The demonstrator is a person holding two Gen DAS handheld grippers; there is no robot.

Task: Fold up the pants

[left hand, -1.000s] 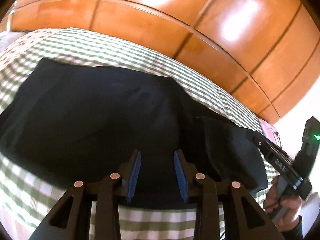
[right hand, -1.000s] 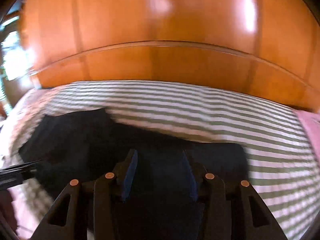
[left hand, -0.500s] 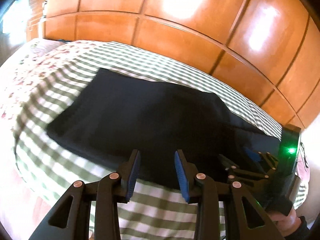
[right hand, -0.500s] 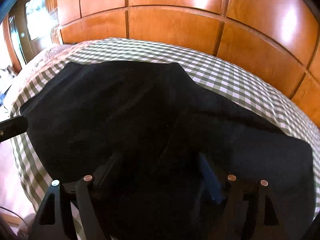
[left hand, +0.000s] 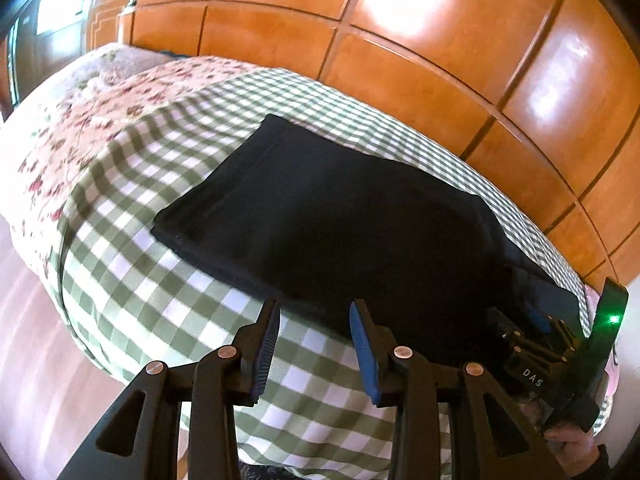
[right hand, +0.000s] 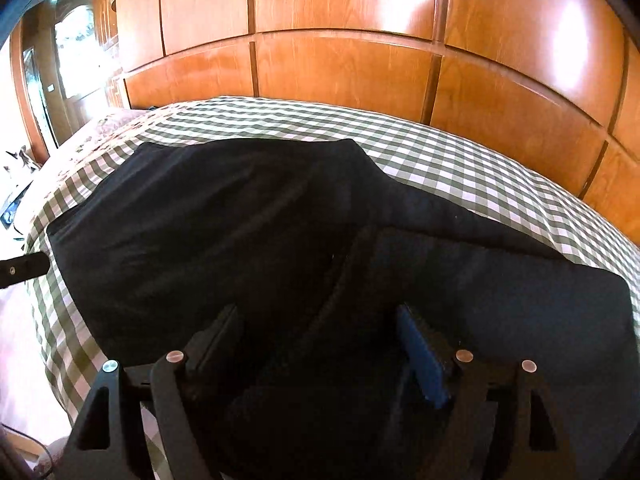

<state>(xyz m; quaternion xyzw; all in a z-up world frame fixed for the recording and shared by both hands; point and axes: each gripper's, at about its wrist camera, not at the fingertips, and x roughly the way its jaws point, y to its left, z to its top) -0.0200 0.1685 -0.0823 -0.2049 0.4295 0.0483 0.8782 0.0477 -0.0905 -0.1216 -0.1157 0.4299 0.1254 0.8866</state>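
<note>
The black pants (left hand: 340, 224) lie spread flat across the green-checked bedcover (left hand: 160, 280). My left gripper (left hand: 314, 316) is open and empty, at the near hem edge of the pants, over the checked cover. My right gripper (right hand: 320, 320) is open over the pants (right hand: 240, 220), low above the dark cloth, where a folded-over flap (right hand: 500, 300) lies to its right. The right gripper also shows in the left wrist view (left hand: 536, 332), at the right end of the pants, with a green light on its body.
A wooden panelled headboard wall (left hand: 400, 60) runs behind the bed. A floral pink cover (left hand: 80, 128) lies left of the checked cover. The bed edge drops to a pale floor (left hand: 36, 360) at near left. A tip of the left gripper (right hand: 20, 268) shows at the left.
Both grippers have pulled back and to the left, so more of the pants and bed shows. The left gripper now sits at the pants' near edge instead of over the cloth.
</note>
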